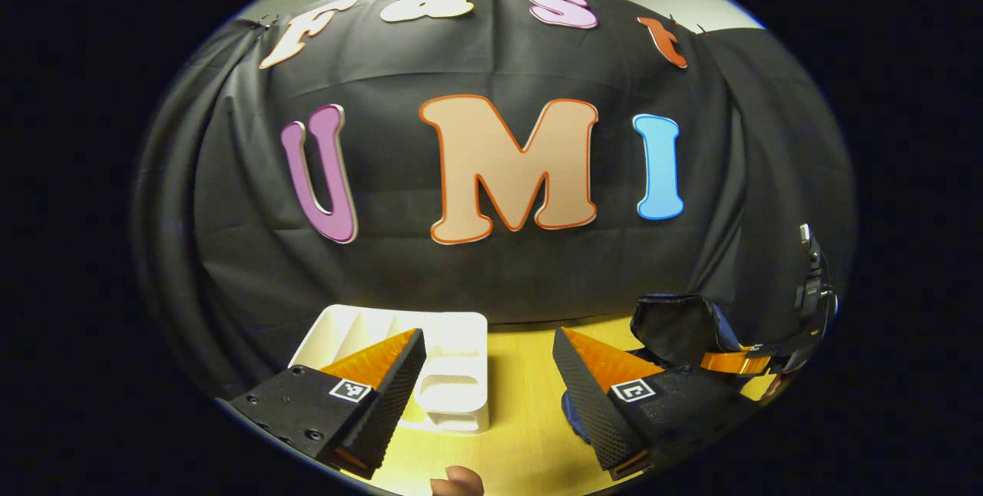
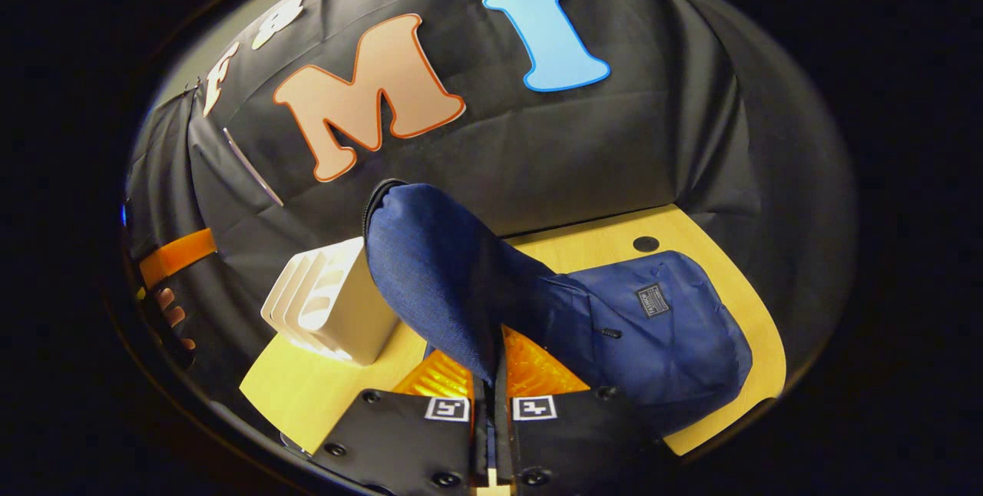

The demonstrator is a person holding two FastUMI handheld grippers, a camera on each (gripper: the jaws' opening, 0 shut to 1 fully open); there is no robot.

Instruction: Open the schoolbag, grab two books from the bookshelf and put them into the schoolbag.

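Pinching the bag (image 2: 653, 327) flap (image 2: 430, 273), my right tool (image 2: 491, 396) is clamped tight; my left tool (image 1: 488, 381) gapes wide, holding nothing, white bookshelf (image 1: 453, 373) at eleven o'clock on the tabletop (image 1: 522, 434).

In the right gripper view the schoolbag (image 2: 653, 327) lies on the table (image 2: 737, 289) with its flap (image 2: 430, 273) raised upright, and the bookshelf (image 2: 330, 308) stands on the table just left of that flap, before the booth wall. In the left gripper view the bookshelf (image 1: 445, 365) sits on the table (image 1: 522, 404) to the left, the schoolbag (image 1: 680, 327) to the right, well apart, both close before the wall.
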